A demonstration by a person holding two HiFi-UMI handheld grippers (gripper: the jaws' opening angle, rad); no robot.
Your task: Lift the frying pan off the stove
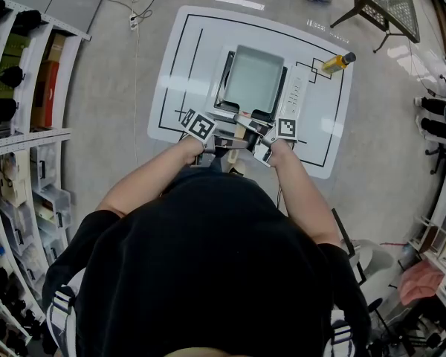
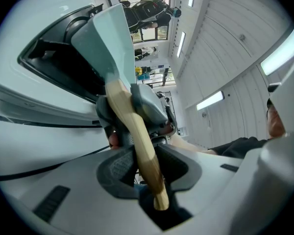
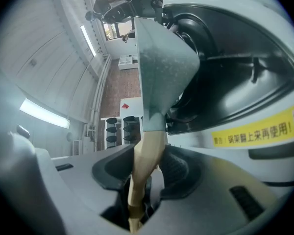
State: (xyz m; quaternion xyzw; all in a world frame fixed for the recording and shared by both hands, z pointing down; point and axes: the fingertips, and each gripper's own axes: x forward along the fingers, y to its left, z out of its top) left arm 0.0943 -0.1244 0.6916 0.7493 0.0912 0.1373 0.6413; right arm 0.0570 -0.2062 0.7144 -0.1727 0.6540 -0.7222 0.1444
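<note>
On the white table (image 1: 178, 65), toward its middle, a stove (image 1: 294, 101) is set, and the square frying pan (image 1: 250, 79) is seated over it. Its wooden handle (image 2: 137, 136) is pointed at the near edge. This handle is clamped by the left gripper (image 2: 144, 163) and by the right gripper (image 3: 144, 173), side by side. A yellow bottle (image 1: 337, 62) is placed near the far right corner.

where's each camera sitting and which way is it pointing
Head view: on the person's head, facing steeply down at frying pan and stove; torso, forearms, left hand-held gripper, right hand-held gripper show.
Left gripper view: rides the left hand-held gripper, looks along its jaws up the wooden handle.
Right gripper view: likewise on the right one.
Shared: both gripper views show handle and pan.
</note>
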